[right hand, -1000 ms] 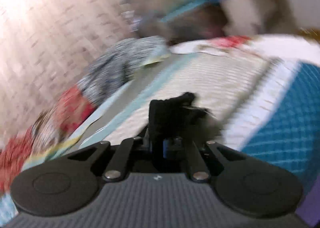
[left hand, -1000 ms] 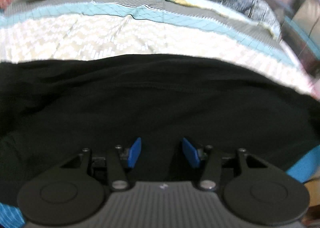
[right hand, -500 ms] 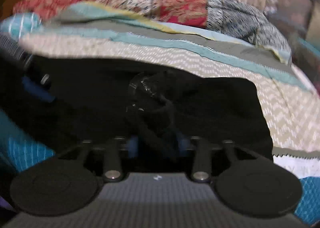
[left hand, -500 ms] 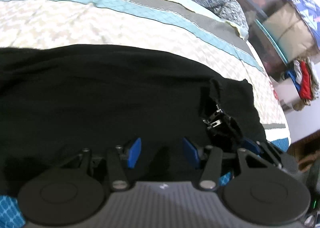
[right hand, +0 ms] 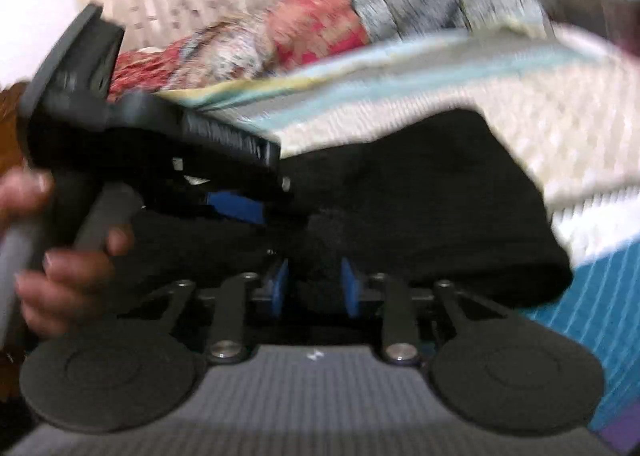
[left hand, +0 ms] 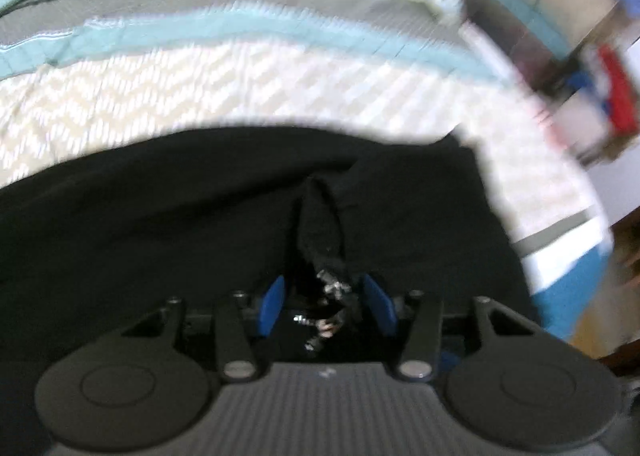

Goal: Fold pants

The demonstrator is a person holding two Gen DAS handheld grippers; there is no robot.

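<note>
Black pants lie spread on the patterned bedspread. My left gripper is open, its blue pads either side of a raised fold of the pants with a shiny metal fastener. My right gripper has blue pads partly apart with bunched black pants fabric between them; the blur hides whether it grips. The left gripper body shows in the right wrist view, held by a hand, just left of and above the right gripper.
A red, floral and grey quilt is heaped at the far side of the bed. A blue striped sheet covers the near right edge. Shelves with clothes stand beyond the bed's right side.
The right gripper swung in with a pants end and laid it over the rest. Its pads have since parted. The left gripper shifted right onto the raised fold.
</note>
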